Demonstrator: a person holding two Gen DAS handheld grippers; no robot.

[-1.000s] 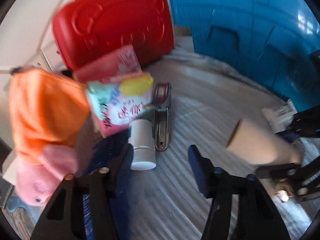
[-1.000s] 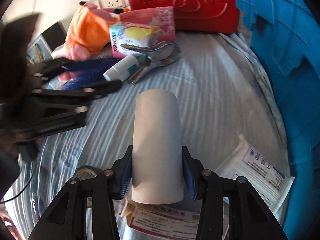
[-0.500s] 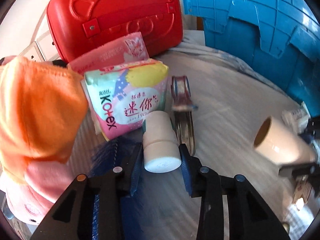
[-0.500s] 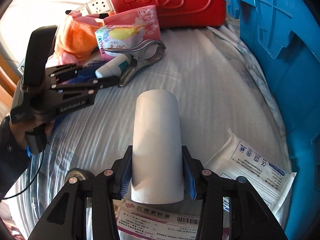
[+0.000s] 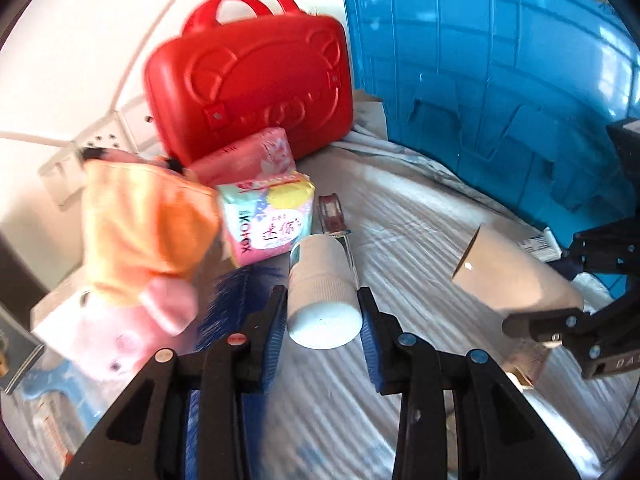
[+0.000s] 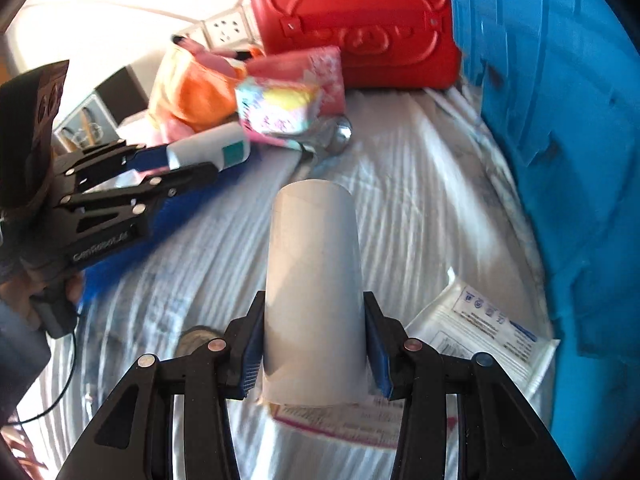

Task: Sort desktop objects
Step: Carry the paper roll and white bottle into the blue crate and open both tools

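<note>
Above the striped counter [image 6: 420, 208], both claws carry loads.
Left claw [image 5: 322, 322] pinches a white tube [image 5: 320, 284]; right claw [image 6: 314, 346] pinches a cardboard roll [image 6: 314, 280], bare cloth between them, blue bin [image 6: 568, 152] walling the right edge.

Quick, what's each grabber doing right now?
Left gripper: closed on the white tube.
Right gripper: closed on the cardboard roll.

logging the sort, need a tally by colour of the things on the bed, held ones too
red: 1, hard red plastic handbag case
blue: 1, big blue plastic crate
pink: 2, pink soft pack; pink Kotex pack
orange and pink: 1, plush pig toy
white: 2, white tube with ribbed cap in left gripper; white flat sachet
tan: 1, cardboard tube in right gripper
silver: 1, metal clip
total: 9
</note>
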